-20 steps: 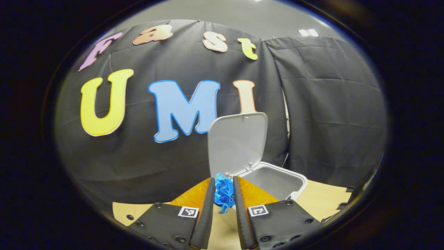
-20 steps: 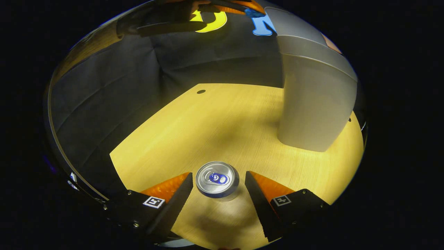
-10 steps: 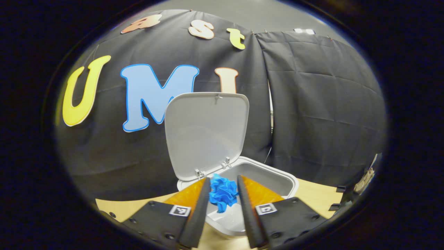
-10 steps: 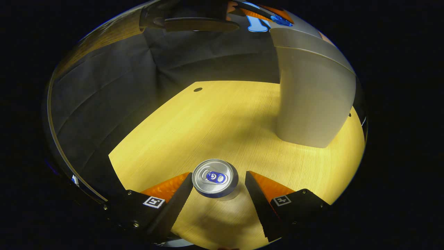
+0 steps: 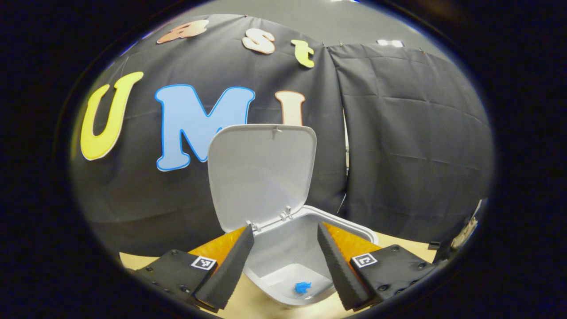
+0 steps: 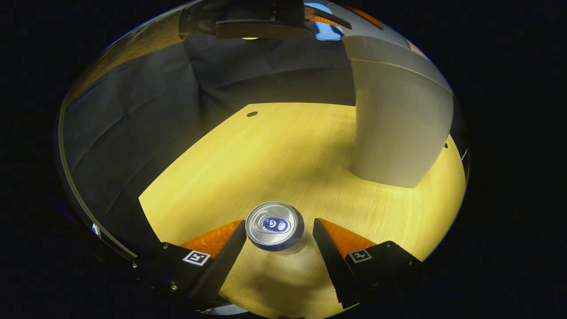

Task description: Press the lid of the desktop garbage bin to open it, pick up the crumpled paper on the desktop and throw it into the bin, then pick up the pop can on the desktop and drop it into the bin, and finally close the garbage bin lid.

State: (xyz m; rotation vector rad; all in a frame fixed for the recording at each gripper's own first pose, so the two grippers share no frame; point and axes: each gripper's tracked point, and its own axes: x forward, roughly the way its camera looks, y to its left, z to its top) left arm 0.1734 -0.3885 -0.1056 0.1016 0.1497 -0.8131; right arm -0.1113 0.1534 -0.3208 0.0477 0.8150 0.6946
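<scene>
Paper (image 5: 302, 287), crumpled and blue, lies on the floor of the garbage bin (image 5: 354, 227), whose lid (image 5: 261, 173) stands raised at the far side. The left gripper (image 5: 283, 261) hangs over the bin's mouth, its fingers spread wide with nothing between them. In the right gripper view the pop can (image 6: 274, 226) stands upright on the wooden desktop (image 6: 283, 155). The right gripper (image 6: 277, 246) brackets it, fingers wide on either side and clear of its wall. The bin rises far right of the can.
</scene>
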